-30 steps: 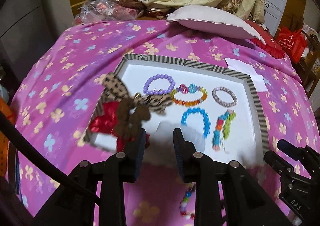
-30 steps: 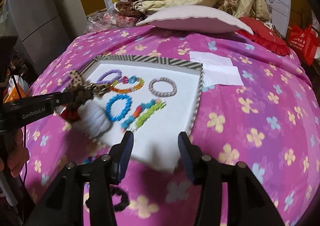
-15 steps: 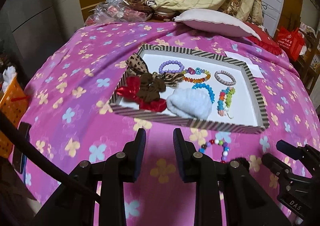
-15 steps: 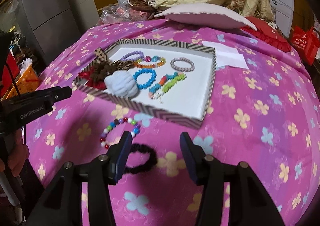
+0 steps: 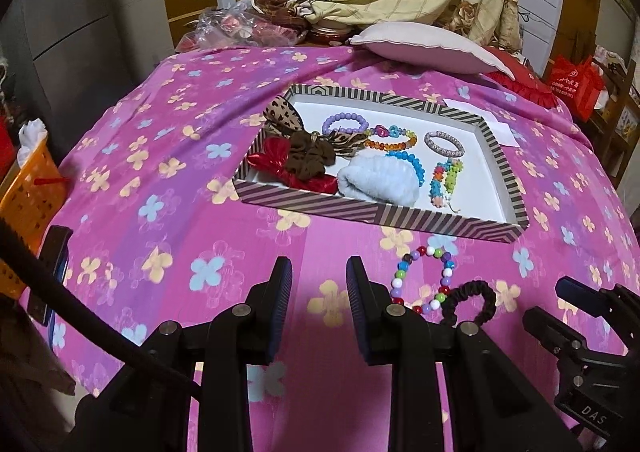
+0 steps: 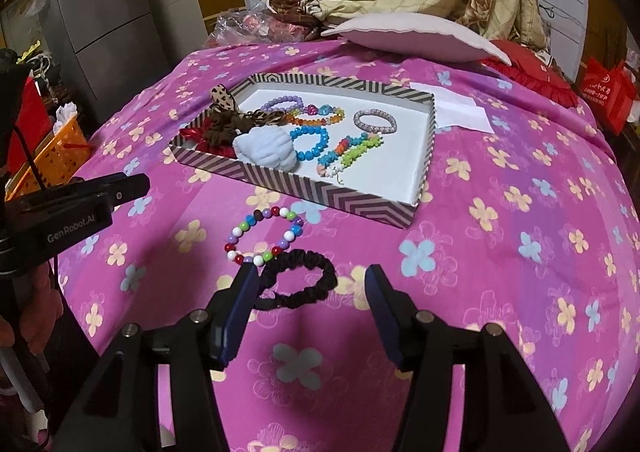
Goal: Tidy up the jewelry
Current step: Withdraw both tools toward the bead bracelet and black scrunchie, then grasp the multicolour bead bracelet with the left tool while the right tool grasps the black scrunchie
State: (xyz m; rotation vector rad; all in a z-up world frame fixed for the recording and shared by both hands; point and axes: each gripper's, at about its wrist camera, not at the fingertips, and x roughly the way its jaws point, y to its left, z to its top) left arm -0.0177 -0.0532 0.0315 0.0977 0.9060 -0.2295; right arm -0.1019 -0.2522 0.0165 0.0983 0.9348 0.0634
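Left gripper (image 5: 318, 288): jaws parted, nothing between them; only bare pink flowered bedspread (image 5: 168, 156) lies in the gap. Right gripper (image 6: 308, 292): jaws spread and empty, having just been opening wider; the pads press on nothing.

Black scrunchie (image 6: 298, 279): flat on the bedspread, just ahead of the right fingertips, nearer the left finger (image 6: 240, 292) of that gripper, and partly inside the gap. Multicoloured bead bracelet (image 6: 264, 235): flat on the bedspread just beyond the scrunchie, touching or nearly touching it.

Striped tray (image 6: 316, 192): farther ahead of both grippers, holding scrunchies, a pale blue fluffy scrunchie (image 6: 266, 151), a blue bead bracelet (image 6: 310, 143) and other bracelets.

View differences:
- The right wrist view shows the whole scrunchie loop and its position relative to the right fingers. In the left wrist view the loop is partly cut off behind the left gripper's right finger (image 5: 360, 292), with the bracelet just beside that fingertip.
- The right wrist view shows the left gripper's body from the side, at the left edge.
- The left wrist view shows part of the right gripper at the lower right edge.
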